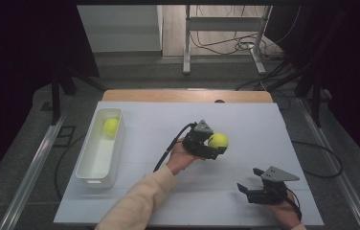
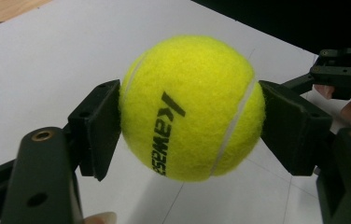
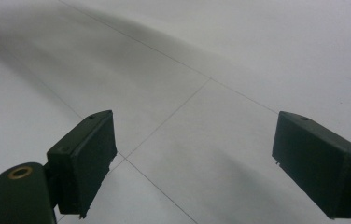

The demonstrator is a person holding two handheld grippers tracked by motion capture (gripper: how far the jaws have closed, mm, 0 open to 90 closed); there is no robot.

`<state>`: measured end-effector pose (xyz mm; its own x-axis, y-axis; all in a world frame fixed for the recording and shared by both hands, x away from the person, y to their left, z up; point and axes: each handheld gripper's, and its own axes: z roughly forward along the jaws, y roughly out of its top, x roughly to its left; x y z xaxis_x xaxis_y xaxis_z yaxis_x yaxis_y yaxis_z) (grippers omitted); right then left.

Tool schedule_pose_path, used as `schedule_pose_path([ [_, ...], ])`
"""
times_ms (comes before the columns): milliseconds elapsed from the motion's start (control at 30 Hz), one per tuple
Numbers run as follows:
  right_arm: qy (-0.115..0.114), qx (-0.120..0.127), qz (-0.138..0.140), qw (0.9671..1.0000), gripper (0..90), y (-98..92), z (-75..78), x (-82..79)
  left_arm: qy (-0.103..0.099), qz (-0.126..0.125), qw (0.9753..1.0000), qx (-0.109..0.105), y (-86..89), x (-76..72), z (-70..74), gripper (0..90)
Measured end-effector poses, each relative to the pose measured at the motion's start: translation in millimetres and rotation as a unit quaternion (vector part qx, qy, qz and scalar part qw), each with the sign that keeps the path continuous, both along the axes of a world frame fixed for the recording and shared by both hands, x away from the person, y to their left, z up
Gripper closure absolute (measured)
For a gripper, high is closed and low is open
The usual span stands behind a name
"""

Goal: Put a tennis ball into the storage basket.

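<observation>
Left gripper view: two black jaws clamped on a yellow-green tennis ball [image 2: 192,108], one pad pressed against each side; dark lettering and a white seam face the camera. White table sheet [image 2: 47,56] below the ball; whether the ball touches it cannot be told.

High view: left gripper [image 1: 215,144], held in the person's left hand [image 1: 180,155], carries that tennis ball near the middle of the sheet, well to the right of the white bin [image 1: 91,163]. Black cable trails from the gripper toward the cream sleeve [image 1: 142,199].

White bin: long, rectangular, at the sheet's left side. Contents: a second tennis ball [image 1: 111,126] at the bin's far end.

Right gripper [image 1: 245,188]: near the sheet's front edge, far right of the bin, closer to the person than the held ball, in the right hand [image 1: 283,213].

Right gripper view: jaws spread wide, nothing between them, bare white sheet with thin crease lines beneath.
</observation>
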<state>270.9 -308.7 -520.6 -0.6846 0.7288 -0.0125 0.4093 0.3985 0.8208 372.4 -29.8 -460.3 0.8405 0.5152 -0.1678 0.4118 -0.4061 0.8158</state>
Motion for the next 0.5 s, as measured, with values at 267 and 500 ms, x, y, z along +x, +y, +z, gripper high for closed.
schedule_pose_path([
  [267, 0.0, -0.001, 0.002, 1.0, 13.9, 0.1, -0.1, 0.0, -0.001, 0.001, 1.0, -0.002, 3.0, -1.1, 1.2, 26.6],
  [500, 0.0, -0.001, 0.001, 1.0, 13.9, 0.2, -0.3, 0.1, -0.001, 0.002, 1.0, -0.004, 3.2, -2.2, 1.2, 26.6],
])
